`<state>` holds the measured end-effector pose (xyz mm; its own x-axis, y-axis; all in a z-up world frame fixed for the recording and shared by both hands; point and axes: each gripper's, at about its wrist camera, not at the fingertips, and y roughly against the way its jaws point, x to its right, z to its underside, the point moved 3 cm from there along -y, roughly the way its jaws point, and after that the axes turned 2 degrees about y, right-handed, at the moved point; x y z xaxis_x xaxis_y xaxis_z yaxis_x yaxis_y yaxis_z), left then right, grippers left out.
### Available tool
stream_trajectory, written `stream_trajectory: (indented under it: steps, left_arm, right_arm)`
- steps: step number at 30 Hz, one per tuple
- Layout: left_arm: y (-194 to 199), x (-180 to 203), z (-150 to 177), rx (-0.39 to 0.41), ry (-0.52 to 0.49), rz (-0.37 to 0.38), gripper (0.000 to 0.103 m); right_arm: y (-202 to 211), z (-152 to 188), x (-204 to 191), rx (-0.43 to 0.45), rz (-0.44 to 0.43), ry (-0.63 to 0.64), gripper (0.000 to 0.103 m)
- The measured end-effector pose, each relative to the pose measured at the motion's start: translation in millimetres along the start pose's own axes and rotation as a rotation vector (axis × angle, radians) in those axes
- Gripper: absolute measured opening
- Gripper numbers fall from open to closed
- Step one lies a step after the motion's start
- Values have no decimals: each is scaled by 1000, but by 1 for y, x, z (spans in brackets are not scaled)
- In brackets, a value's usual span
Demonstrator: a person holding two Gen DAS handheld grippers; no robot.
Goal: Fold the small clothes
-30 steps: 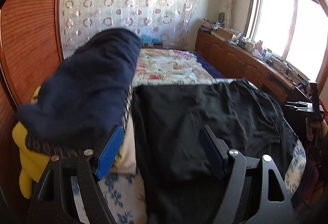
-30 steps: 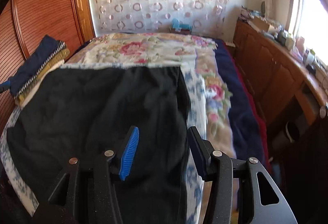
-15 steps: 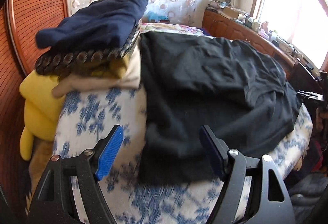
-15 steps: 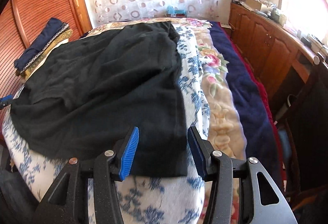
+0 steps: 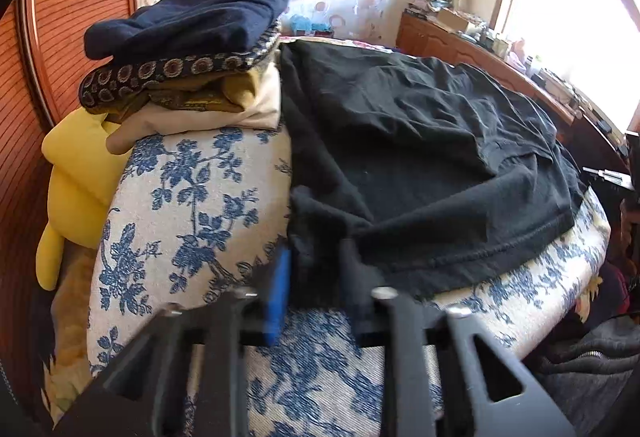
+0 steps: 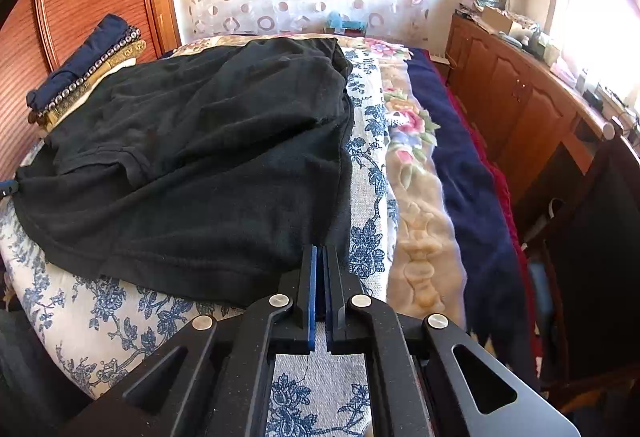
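Pinching, left: the left gripper (image 5: 314, 273) has just closed its fingers on a bunched fold of the black garment (image 5: 420, 141) at that garment's near left corner; cloth fills the gap between the blue pad and the dark finger.
Pinching, right: the right gripper (image 6: 319, 257) has just closed too; its fingers are pressed together at the garment's near right corner (image 6: 320, 233), and the hem runs into the slit between the pads, though how much cloth is caught cannot be told.
Black garment: it lies spread and wrinkled across the near end of the bed (image 5: 192, 205), its hem along the near edge, one short sleeve folded over its top.
Bed cover: white with blue flowers; it shows at the near edge and both sides of the garment.
Folded stack (image 5: 192, 49): sits at the bed's left edge, touching the garment's left side; a navy piece on top, a patterned one below it, then mustard and cream pieces.
Yellow cushion (image 5: 76, 173): beside the bed's left edge, below the stack.
Blankets (image 6: 464, 177): a floral and a navy one along the bed's right edge.
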<state>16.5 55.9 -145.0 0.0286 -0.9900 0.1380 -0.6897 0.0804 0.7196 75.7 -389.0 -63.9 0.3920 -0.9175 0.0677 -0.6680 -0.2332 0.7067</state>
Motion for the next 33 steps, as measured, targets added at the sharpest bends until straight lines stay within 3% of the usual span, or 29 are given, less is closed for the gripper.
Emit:
stream_trajectory:
  steps: [2, 9, 13, 21, 22, 25, 27, 28, 29, 31, 33]
  left_arm:
    - [5, 2, 2, 6, -4, 6, 7]
    - [43, 10, -1, 33, -8, 20, 4]
    - [43, 7, 1, 4, -13, -15, 4]
    - [42, 7, -2, 34, 6, 8, 4]
    - [43, 9, -3, 39, 4, 6, 6]
    - [49, 11, -8, 76, -7, 7, 43]
    - [51, 14, -12, 90, -13, 17, 45]
    - [50, 15, -15, 92, -13, 17, 53]
    - [49, 16, -16, 98, -14, 18, 71]
    - [47, 19, -20, 111, -16, 26, 79]
    - [41, 22, -25, 103, -20, 33, 79]
  right_arm:
    - [1, 2, 1, 16, 4, -11, 2]
    - [17, 11, 4, 54, 2, -14, 1]
    - [29, 18, 5, 49, 30, -12, 1]
    - [28, 21, 0, 43, 21, -15, 1]
    - [30, 20, -1, 50, 21, -17, 1]
    - [37, 13, 1, 75, 30, -30, 2]
    - [41, 8, 1, 93, 37, -31, 4]
    - [42, 6, 0, 102, 38, -32, 6]
    - [42, 4, -2, 111, 34, -32, 8]
    - [42, -3, -7, 127, 27, -29, 18]
    - [39, -8, -11, 136, 17, -28, 48]
